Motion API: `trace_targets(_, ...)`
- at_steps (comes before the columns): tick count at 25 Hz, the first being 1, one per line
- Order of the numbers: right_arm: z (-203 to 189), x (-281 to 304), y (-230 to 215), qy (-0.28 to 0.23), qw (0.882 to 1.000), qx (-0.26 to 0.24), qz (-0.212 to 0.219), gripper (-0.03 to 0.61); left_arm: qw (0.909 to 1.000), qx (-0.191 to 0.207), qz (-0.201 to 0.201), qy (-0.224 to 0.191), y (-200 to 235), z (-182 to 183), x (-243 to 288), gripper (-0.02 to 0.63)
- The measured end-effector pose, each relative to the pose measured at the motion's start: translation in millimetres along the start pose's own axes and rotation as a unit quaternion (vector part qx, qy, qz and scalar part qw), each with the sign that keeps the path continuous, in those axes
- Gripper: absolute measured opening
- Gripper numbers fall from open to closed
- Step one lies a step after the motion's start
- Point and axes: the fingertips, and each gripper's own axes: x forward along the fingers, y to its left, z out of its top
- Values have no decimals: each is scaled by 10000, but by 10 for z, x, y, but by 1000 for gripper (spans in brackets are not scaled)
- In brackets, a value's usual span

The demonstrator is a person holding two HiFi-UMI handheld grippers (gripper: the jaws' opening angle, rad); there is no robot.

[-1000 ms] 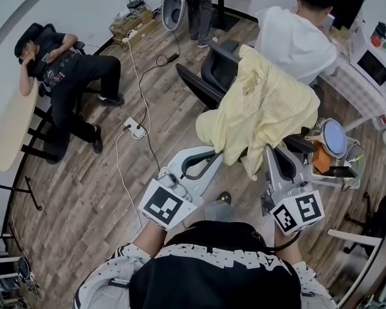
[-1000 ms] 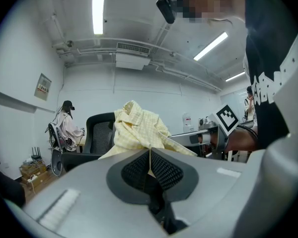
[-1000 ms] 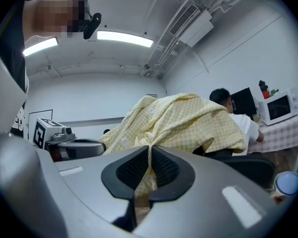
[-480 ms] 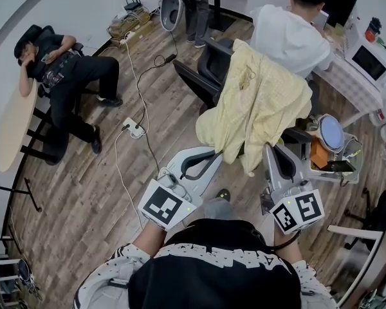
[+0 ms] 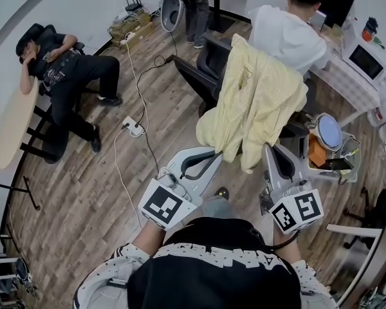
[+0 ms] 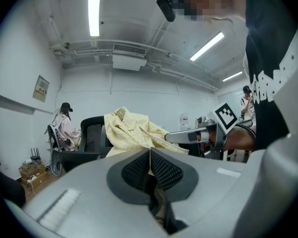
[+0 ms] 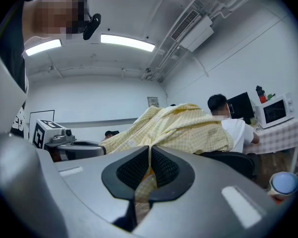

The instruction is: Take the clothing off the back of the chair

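1. While the person with the head camera faces a black office chair, a yellow shirt hangs over its backrest. The collar is at the top and the hem falls toward the person.
2. The left hand-held gripper is closed. Its pads meet on what looks like a thin fold at the shirt's lower left edge.
3. The right hand-held gripper is closed too. Checked yellow cloth shows between its pads and in the gap beneath them, so it is pinching the hem on the right side.
4. Over the last second both clamps have stayed tight. In the head view the top of the chair has slid slightly further from the person, while the hem has stayed at the gripper tips. The shirt now looks drawn out a little longer toward the person.
5. My reading is that the pull has begun, but the shirt still sits over the backrest, so the task is not done.
6. The next move probably needs an upward lift so the collar clears the top of the backrest. A purely level pull might just drag the chair along.
7. A seated person in a white top is just behind the chair, and cables cross the wooden floor to the left.
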Motion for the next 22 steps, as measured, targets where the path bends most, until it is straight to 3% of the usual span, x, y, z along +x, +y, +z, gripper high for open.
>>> trace_targets(22,-31,-346,183,88,10000,-8,-32,26,10000,-85,43,-25,-329,24,-264,5)
